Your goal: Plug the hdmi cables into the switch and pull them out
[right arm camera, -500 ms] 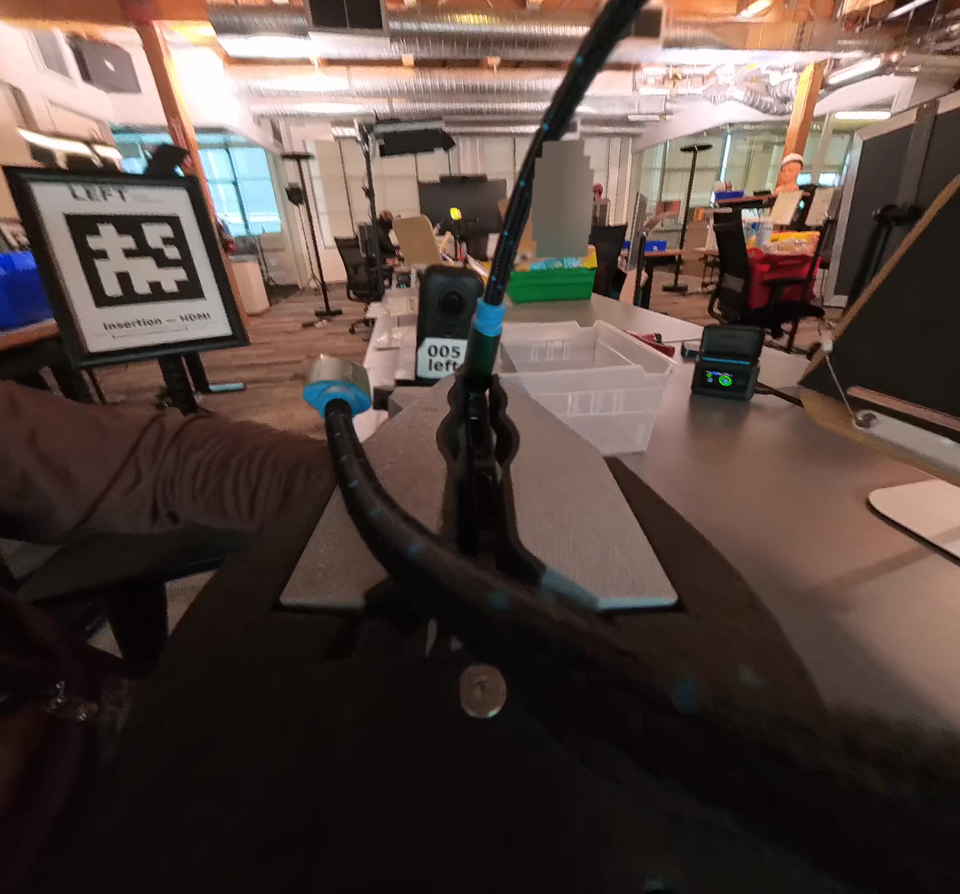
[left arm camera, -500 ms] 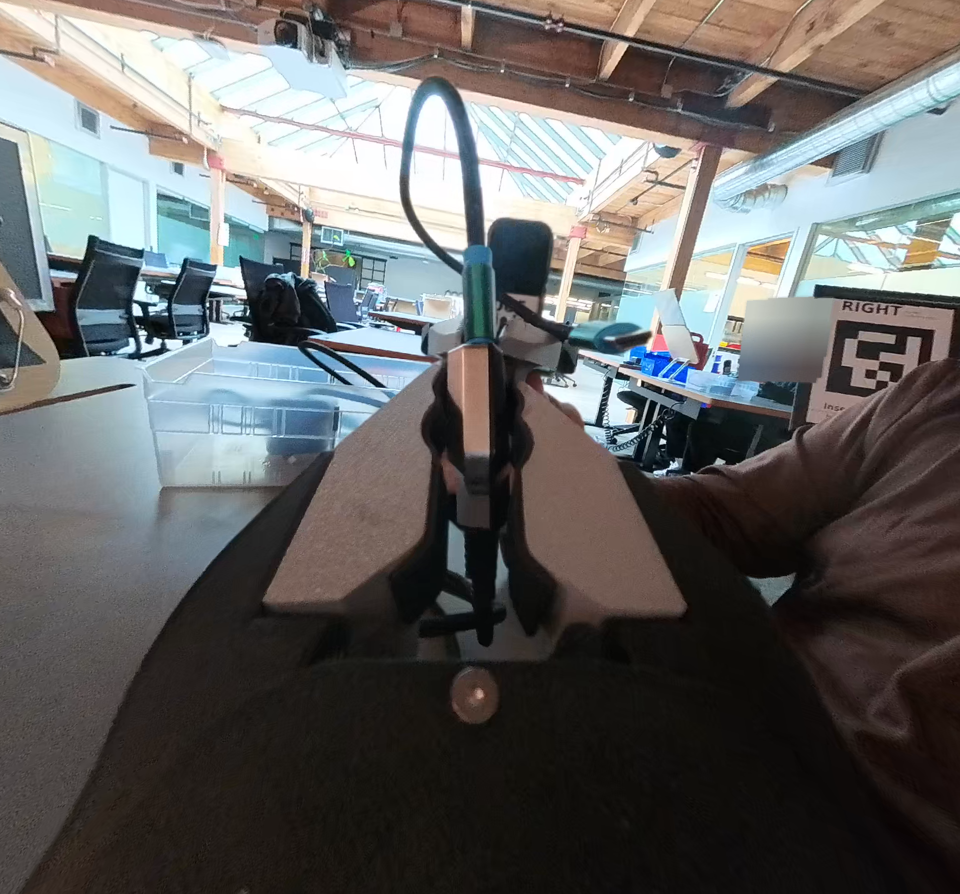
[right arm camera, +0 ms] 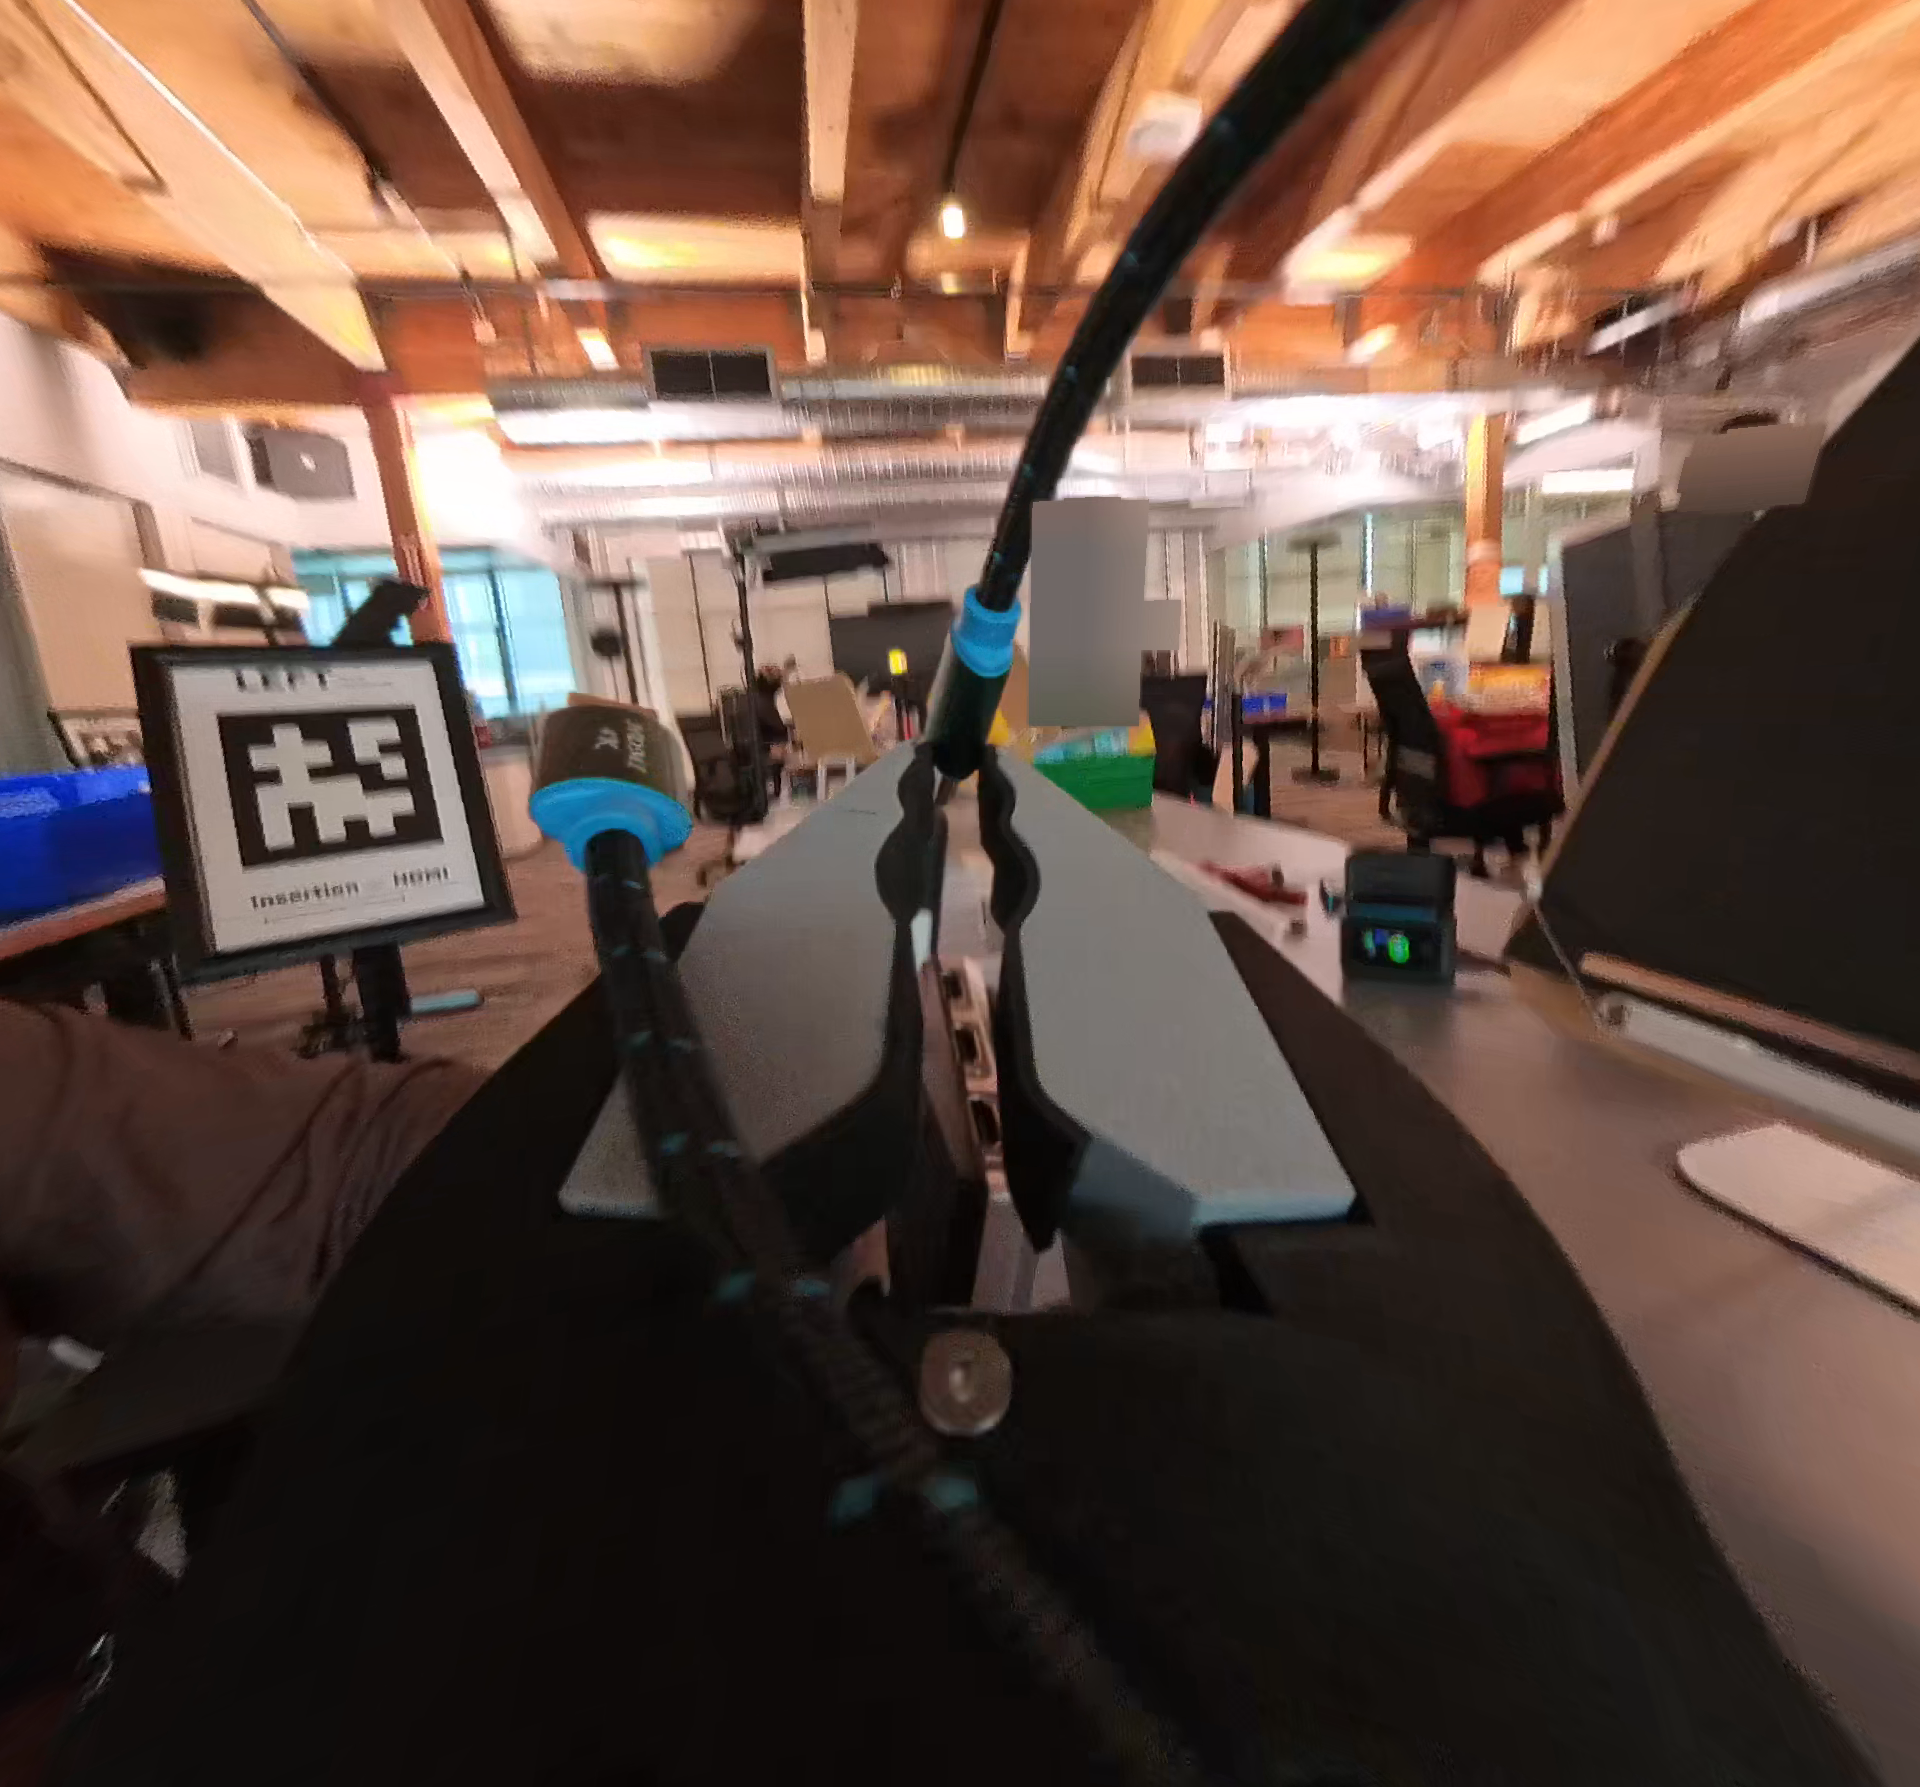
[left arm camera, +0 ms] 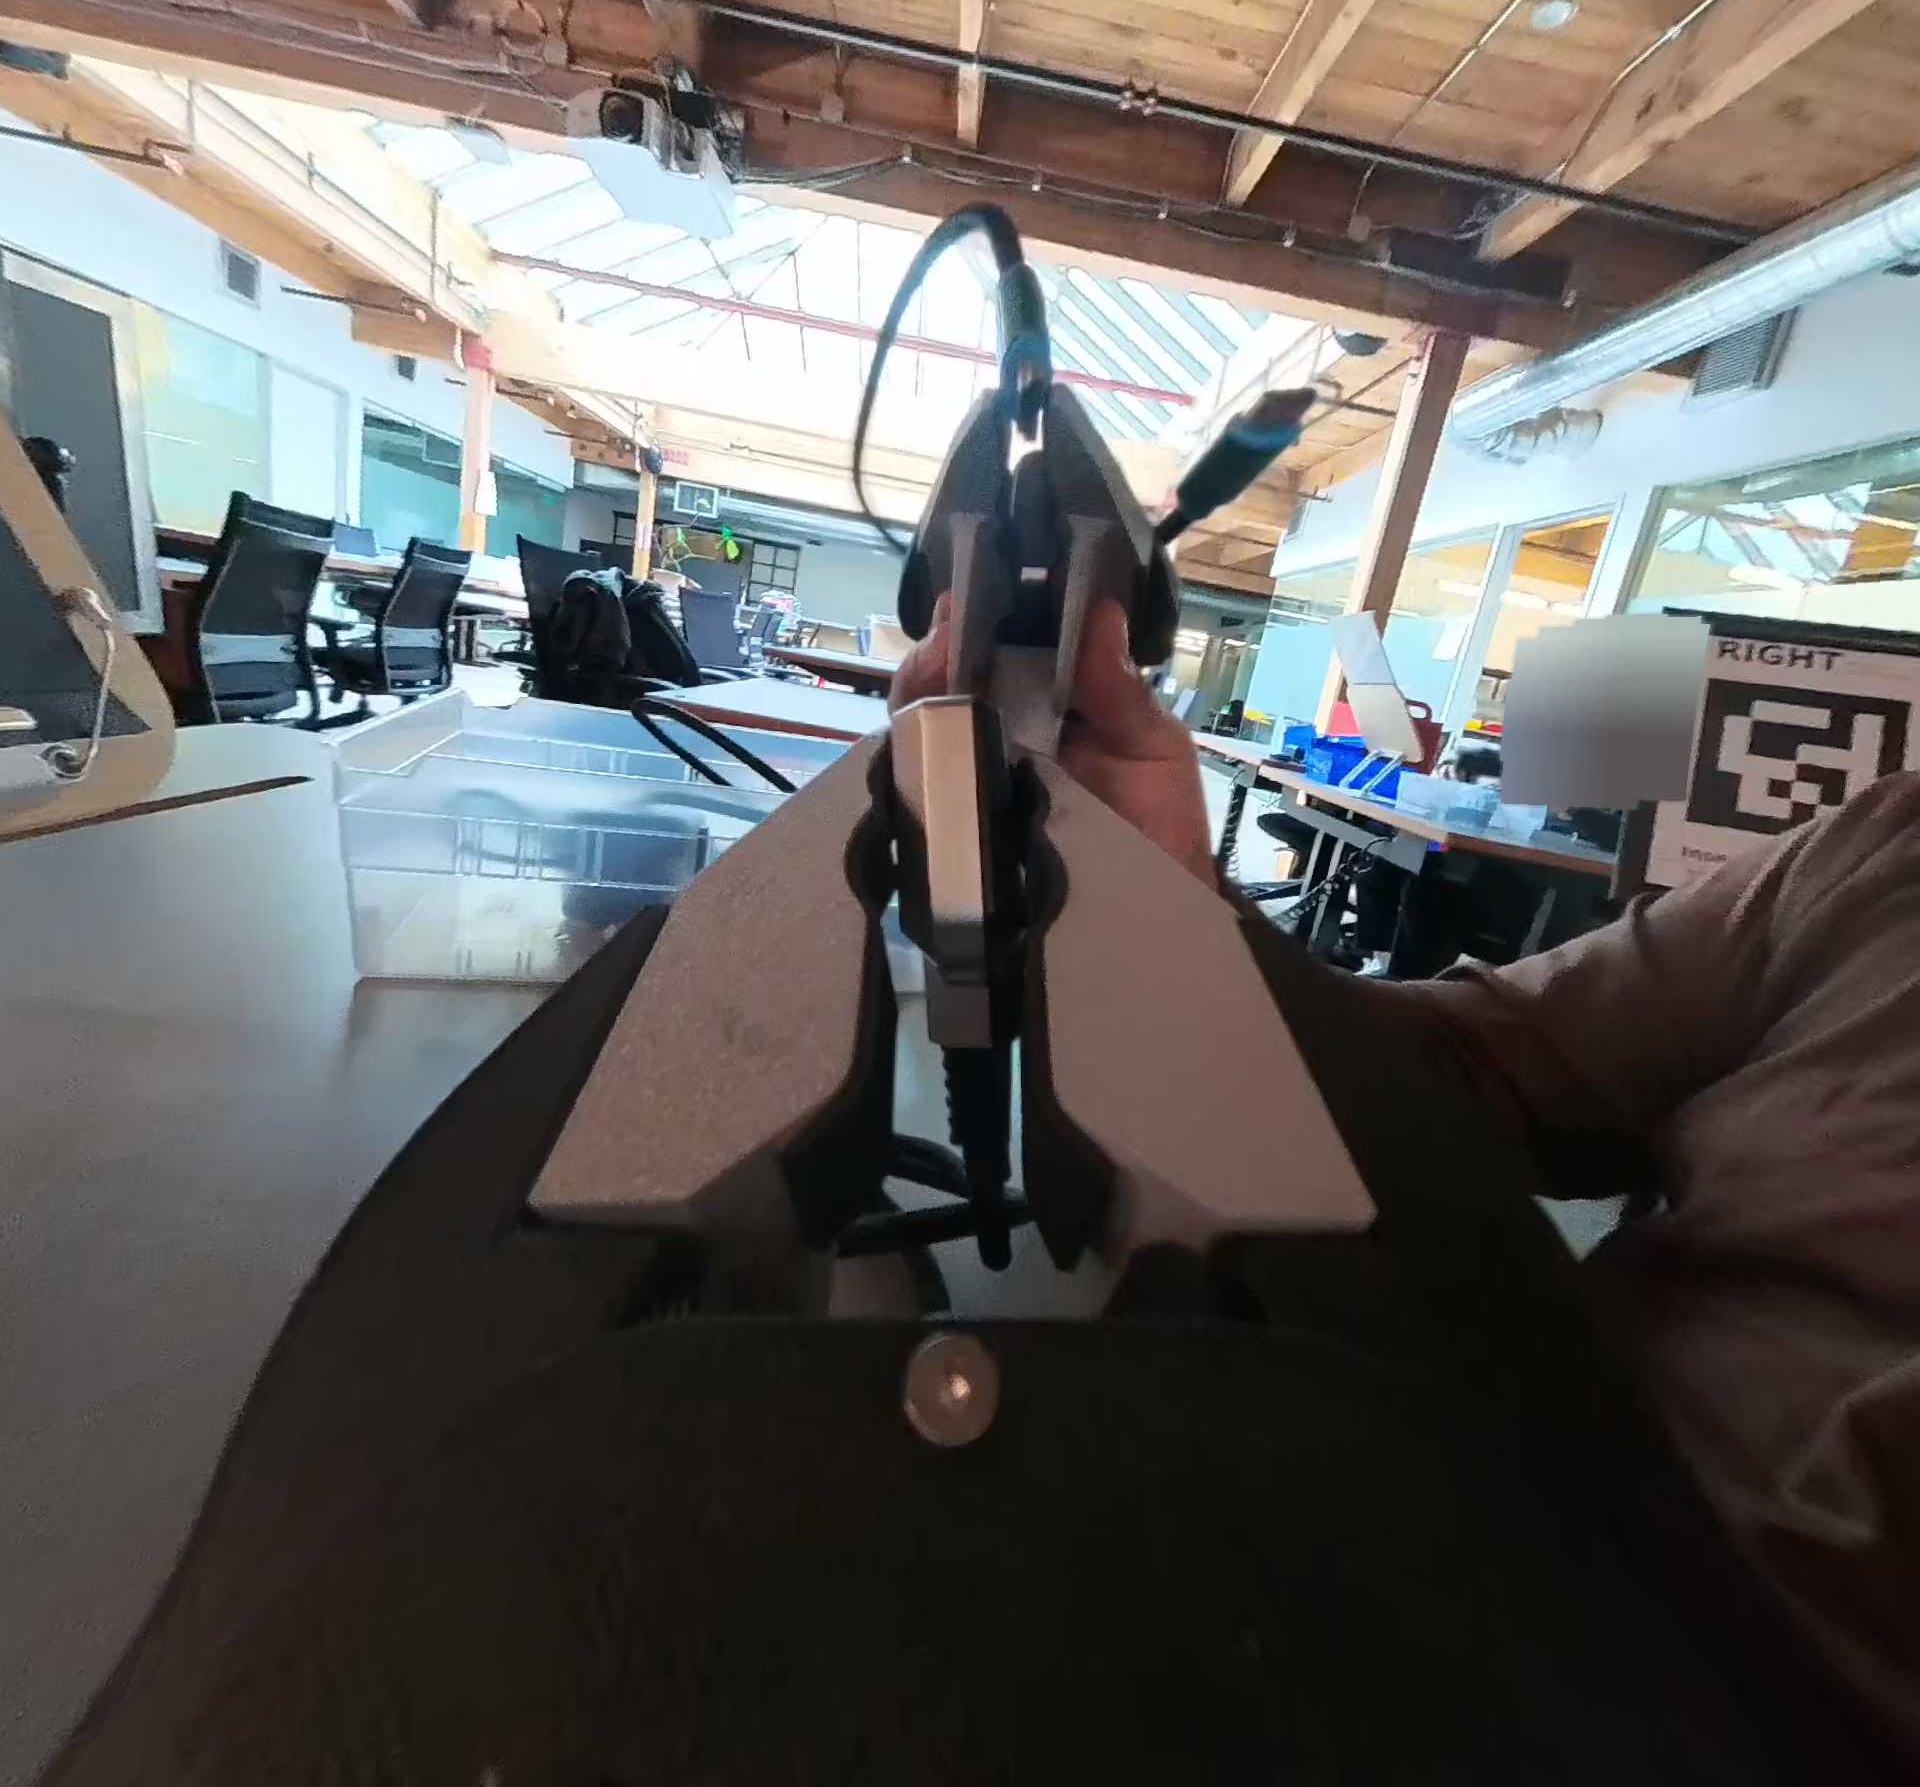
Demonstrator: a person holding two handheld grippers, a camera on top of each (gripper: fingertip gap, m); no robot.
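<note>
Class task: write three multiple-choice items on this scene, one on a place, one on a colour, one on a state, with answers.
1. The clear bin stands: A on the table; B on a chair; C on the floor.
2. The plug collars are: A red; B blue; C white.
3. The left tongs: A hang open; B grip the silver switch; C grip a pen.
1 A, it rests on the tabletop; 2 B, both rings show blue; 3 B, the box sits clamped between them.
</note>
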